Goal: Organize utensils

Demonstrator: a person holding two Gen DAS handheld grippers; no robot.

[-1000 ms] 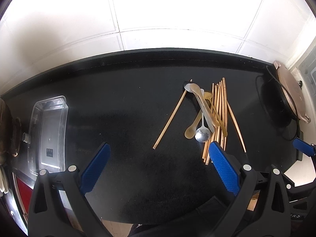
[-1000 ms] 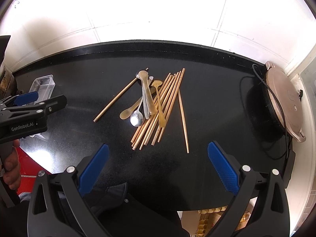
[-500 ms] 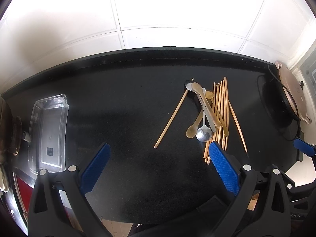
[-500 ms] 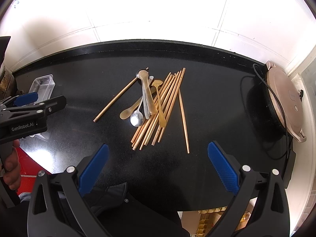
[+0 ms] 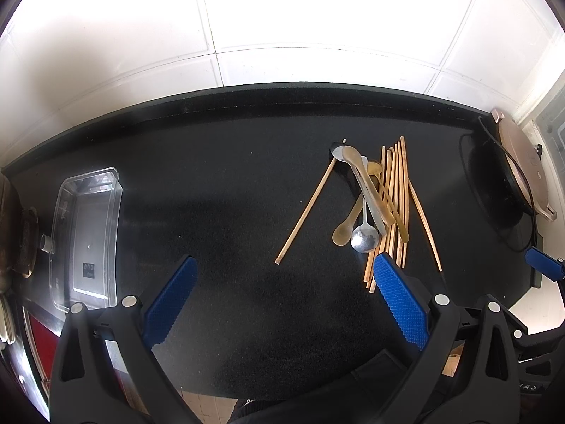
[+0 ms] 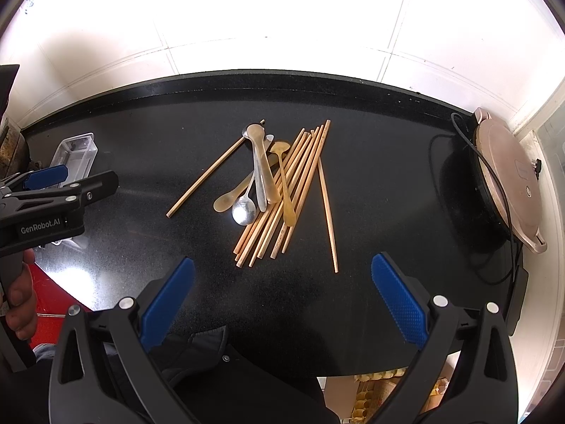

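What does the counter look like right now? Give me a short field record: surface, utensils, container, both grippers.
surface: black countertop against a white tiled wall
utensils: chopsticks and spoons in one overlapping pile; one stray chopstick lies apart on its left
metal spoon: bowl at the near edge of the pile
container: clear plastic tray, far left, nothing visible in it
left gripper: open, holding nothing
right gripper: open, holding nothing
other: round electric griddle at the right end
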